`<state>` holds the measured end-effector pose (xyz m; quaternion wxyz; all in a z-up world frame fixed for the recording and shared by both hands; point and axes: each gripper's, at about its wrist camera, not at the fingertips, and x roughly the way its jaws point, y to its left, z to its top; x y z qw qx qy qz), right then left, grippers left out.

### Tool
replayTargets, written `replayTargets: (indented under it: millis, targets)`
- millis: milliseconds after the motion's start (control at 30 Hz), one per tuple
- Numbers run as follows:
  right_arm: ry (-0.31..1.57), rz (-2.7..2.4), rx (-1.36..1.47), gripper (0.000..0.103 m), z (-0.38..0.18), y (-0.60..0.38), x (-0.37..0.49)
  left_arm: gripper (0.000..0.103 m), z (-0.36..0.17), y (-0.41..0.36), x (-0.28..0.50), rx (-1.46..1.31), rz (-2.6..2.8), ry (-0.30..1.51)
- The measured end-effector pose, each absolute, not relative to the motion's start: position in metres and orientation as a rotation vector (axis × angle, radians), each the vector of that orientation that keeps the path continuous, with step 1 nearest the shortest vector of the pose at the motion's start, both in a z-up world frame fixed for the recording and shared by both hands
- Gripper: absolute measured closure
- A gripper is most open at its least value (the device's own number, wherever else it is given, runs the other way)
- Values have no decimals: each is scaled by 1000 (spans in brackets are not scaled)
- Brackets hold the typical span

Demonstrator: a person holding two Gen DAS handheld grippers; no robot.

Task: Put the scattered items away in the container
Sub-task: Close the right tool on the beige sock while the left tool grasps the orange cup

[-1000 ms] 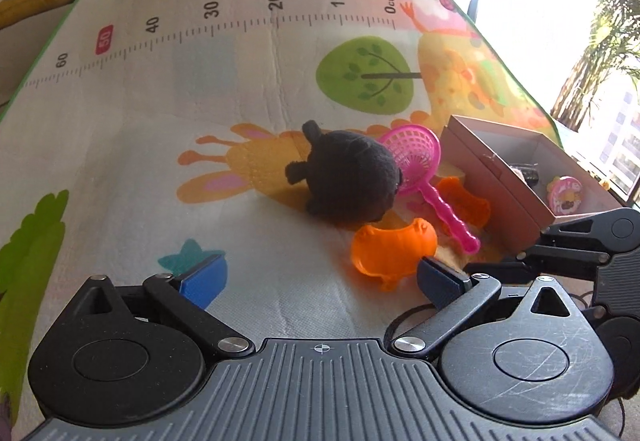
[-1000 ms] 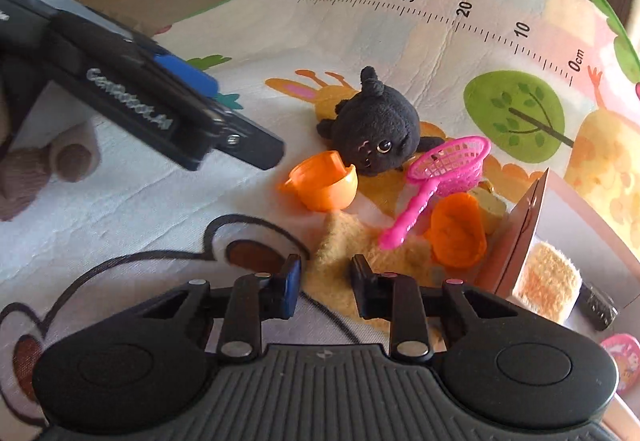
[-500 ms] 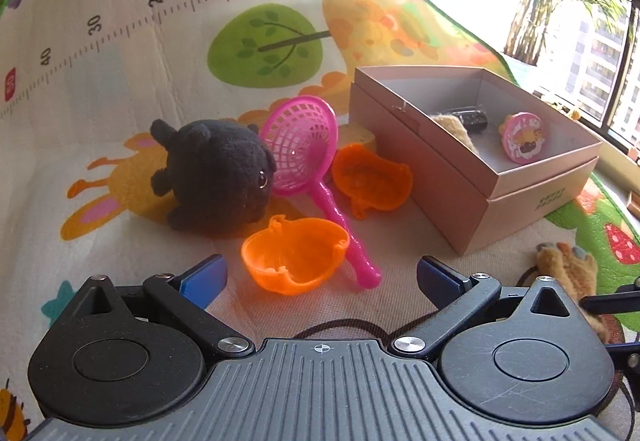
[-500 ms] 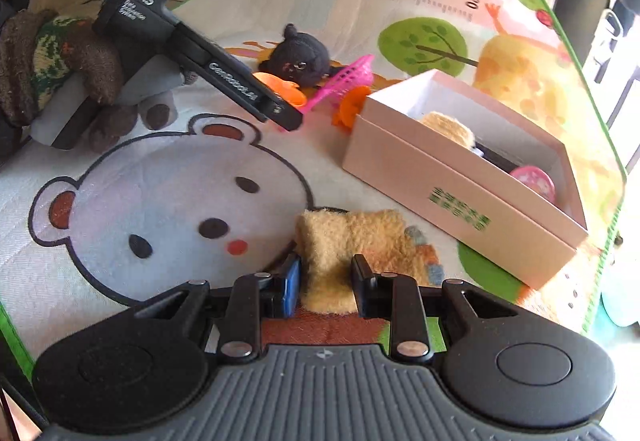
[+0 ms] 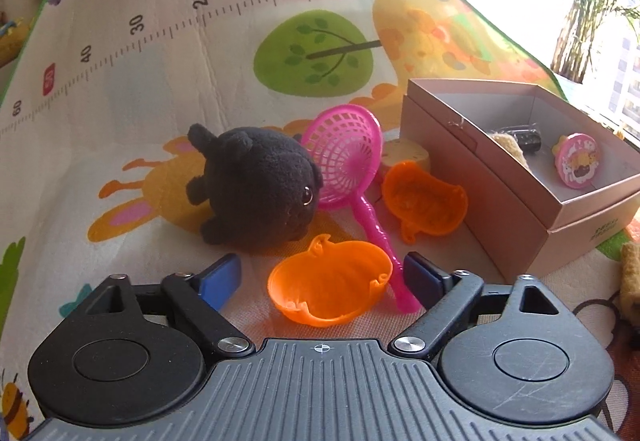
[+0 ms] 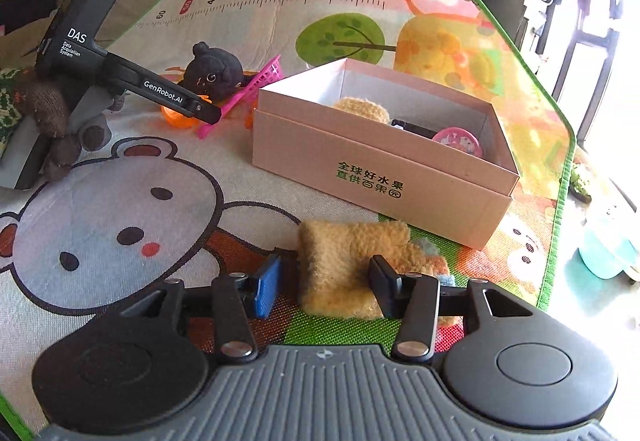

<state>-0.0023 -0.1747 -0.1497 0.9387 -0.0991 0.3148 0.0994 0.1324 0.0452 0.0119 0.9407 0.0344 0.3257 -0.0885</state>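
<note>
While the left claw was closing around the orange plastic pumpkin-shaped cup at lower centre, its pads had not yet touched it; a squeeze on that thin rim could have flipped it against the pink plastic net scoop. The right claw was opening astride the tan fuzzy cloth toy, seemingly unpinched, below the pink cardboard box.
</note>
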Motion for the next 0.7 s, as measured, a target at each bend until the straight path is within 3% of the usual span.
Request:
replayTargets:
  millis: [100,300,700]
  targets:
    - [642,209,-186,51,-150,-177,-3,38,14,42,131,67,-195,670]
    - [635,199,-183,40,-151,-177,-5,38,21,32,103,61,-231,685]
    - [646,229,-157,48,-150,-173,-29,37,23,-5,4,-14,-444,731]
